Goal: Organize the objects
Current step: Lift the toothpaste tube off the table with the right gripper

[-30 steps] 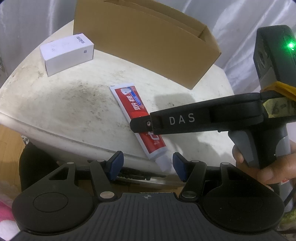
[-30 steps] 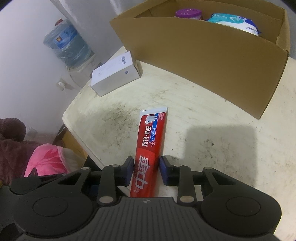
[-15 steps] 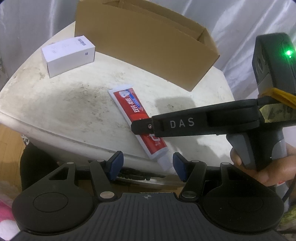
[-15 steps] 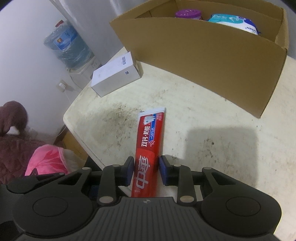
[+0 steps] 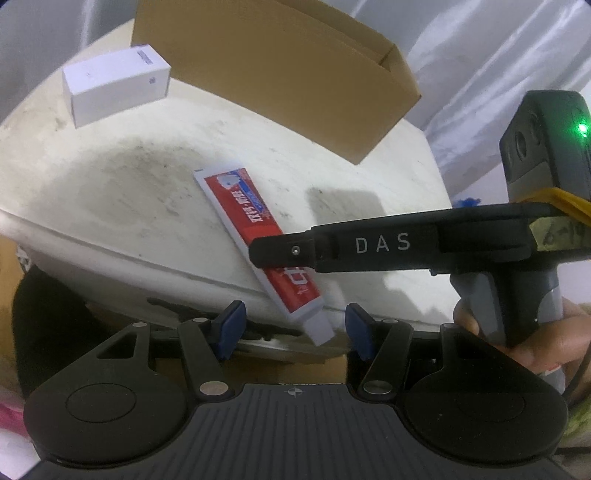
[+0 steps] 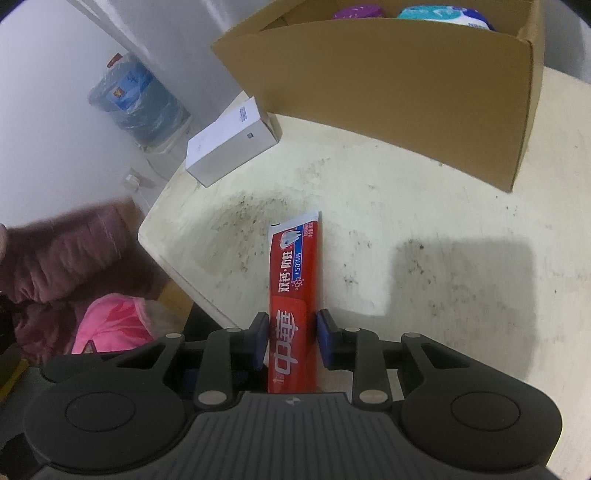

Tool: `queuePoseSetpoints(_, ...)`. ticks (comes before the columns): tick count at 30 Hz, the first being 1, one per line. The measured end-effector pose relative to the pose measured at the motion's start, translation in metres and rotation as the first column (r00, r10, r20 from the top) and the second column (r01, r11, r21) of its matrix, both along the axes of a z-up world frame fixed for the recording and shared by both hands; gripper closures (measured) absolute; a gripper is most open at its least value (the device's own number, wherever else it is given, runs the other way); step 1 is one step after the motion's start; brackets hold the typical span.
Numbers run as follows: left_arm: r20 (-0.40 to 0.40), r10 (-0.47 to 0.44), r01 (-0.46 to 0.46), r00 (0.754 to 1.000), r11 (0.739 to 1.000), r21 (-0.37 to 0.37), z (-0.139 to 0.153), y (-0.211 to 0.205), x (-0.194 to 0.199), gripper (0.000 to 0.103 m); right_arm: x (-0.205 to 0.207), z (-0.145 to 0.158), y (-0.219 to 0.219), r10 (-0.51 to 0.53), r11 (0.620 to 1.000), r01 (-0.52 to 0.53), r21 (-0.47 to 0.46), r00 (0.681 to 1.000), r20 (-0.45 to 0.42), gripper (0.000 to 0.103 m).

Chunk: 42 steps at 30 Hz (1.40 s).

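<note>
A red and white toothpaste tube lies on the stained white table, its flat end toward the cardboard box. My right gripper is shut on the tube's cap end, blue pads pressed on both sides. From the left wrist the same tube shows with its white cap past the table's near edge and the right gripper's black finger across it. My left gripper hangs open in front of the table edge, nothing between its pads.
A white carton sits at the table's far left by the box; it also shows as the white carton. The box holds a purple-lidded jar and a teal pack. Pink cloth and a water bottle lie beyond the table.
The right gripper's pads have closed the last bit onto the tube. The tube has shifted slightly on the table. The left gripper has stayed put.
</note>
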<state>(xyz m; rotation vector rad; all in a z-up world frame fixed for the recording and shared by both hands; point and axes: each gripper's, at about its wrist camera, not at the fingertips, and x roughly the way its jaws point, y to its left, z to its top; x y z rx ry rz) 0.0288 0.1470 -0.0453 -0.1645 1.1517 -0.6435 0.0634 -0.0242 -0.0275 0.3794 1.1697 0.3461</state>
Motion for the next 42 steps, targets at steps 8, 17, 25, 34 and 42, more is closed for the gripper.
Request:
queuePoseSetpoints(8,-0.031,-0.012,0.013,0.999,1.0,0.013,-0.007,-0.012,0.003,0.05,-0.011,-0.003,-0.003,-0.021,0.999,0.022,0.035,1.0,-0.017,0.073)
queuePoseSetpoints(17,-0.03,-0.009,0.01,1.0,0.999,0.031,-0.011,-0.016,0.002,0.064,-0.017,-0.007,-0.014,-0.06,0.993,0.065,0.099,0.997,-0.054,0.073)
queuePoseSetpoints(25,-0.001,-0.001,0.001,1.0,0.997,0.08,-0.006,-0.018,-0.002,0.065,-0.02,-0.013,-0.017,-0.07,0.983,0.084,0.162,0.994,-0.087,0.073)
queuePoseSetpoints(34,0.045,-0.017,0.01,0.999,0.989,0.148,-0.003,-0.022,-0.007,0.065,-0.023,-0.023,-0.02,-0.079,0.961,0.109,0.253,0.989,-0.126,0.072)
queuePoseSetpoints(42,0.097,-0.03,0.015,0.995,0.987,0.157,0.004,-0.023,-0.014,0.065,-0.026,-0.019,-0.024,-0.095,0.952,0.122,0.28,0.99,-0.108,0.072)
